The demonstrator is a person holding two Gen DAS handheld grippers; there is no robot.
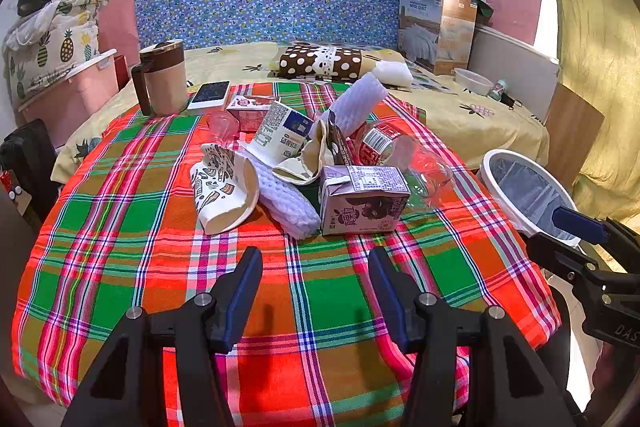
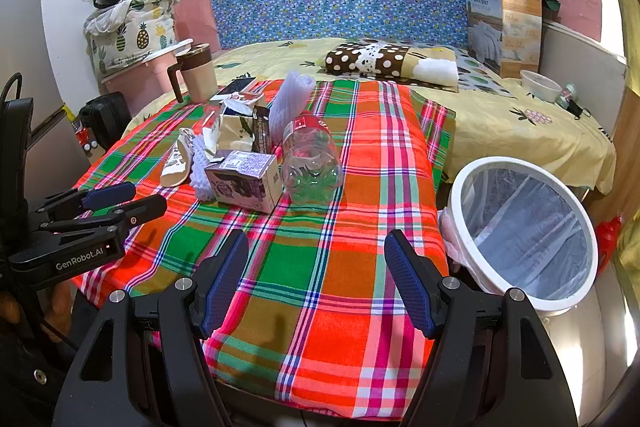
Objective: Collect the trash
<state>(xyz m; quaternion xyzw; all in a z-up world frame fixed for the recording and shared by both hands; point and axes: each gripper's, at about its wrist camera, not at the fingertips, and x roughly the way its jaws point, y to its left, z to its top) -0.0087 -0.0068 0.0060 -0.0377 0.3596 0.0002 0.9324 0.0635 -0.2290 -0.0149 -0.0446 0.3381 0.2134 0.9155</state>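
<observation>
Nearest the cameras, the left gripper hangs over the plaid tablecloth with its jaws spread and nothing between them; the right gripper is likewise released and empty, over the cloth's near edge. Just beyond, mid-table, the trash lies in a heap: a purple drink carton in front, a crushed patterned paper cup to its left, white foam fruit netting between them, and a clear plastic bottle with a red label on its side at the right. Behind these sit a blue-and-white carton and a second foam sleeve. Off the table's right edge stands the white bag-lined trash bin. At the far edge are a brown-lidded mug and a phone, with a bed beyond.
</observation>
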